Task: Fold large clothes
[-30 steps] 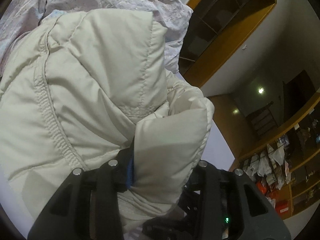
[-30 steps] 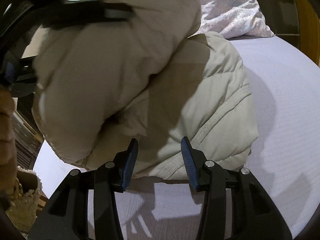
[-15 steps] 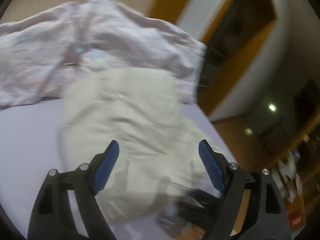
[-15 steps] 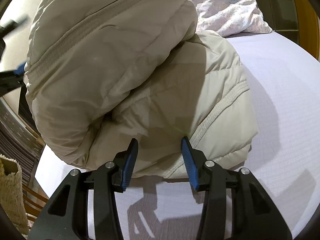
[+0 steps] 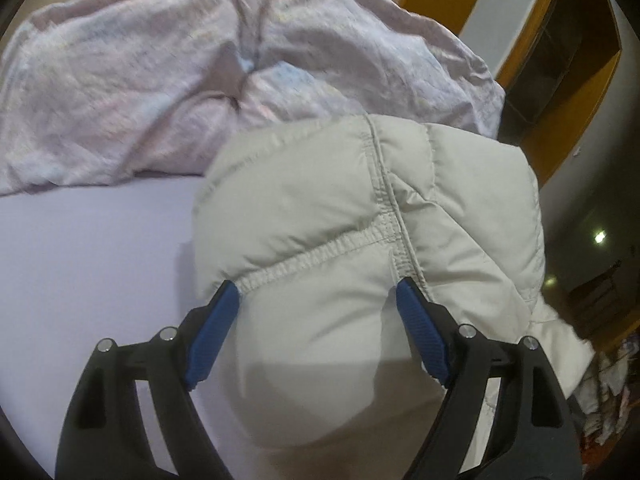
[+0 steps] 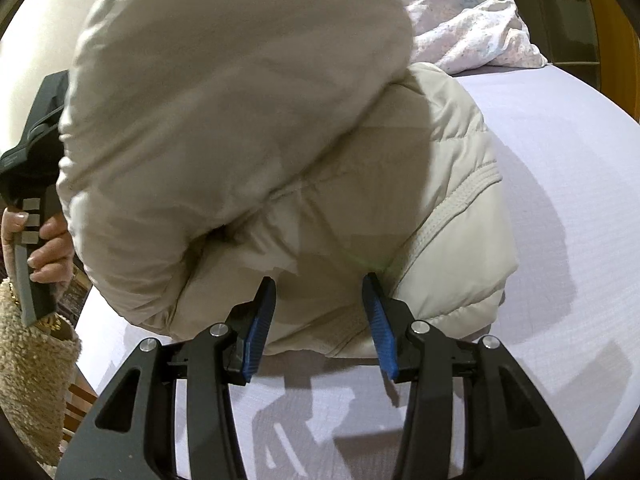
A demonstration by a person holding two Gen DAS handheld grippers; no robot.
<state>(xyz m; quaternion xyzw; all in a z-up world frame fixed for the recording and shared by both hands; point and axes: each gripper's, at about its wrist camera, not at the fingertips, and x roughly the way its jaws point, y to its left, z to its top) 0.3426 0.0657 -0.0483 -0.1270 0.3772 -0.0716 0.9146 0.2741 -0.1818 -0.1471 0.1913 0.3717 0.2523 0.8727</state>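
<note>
Left gripper (image 5: 318, 312): jaws spread wide, padded jacket fabric bulging between the blue pads, not pinched.
Right gripper (image 6: 320, 312): jaws parted, at the jacket's near hem, gripping nothing.
Puffer jacket (image 6: 280, 152): cream, folded into a bulky bundle on the lavender bed sheet (image 6: 560, 200).
Quilt (image 5: 200, 80): crumpled, pale pink, behind the jacket.
Shelf unit (image 5: 568, 60): wooden, contents too dark to tell.

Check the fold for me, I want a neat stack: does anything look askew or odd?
The puffer jacket is bulging: its top layer balloons upward instead of lying flat on the bed sheet. The crumpled floral blanket is bunched behind it. Nothing is torn or spilled.
</note>
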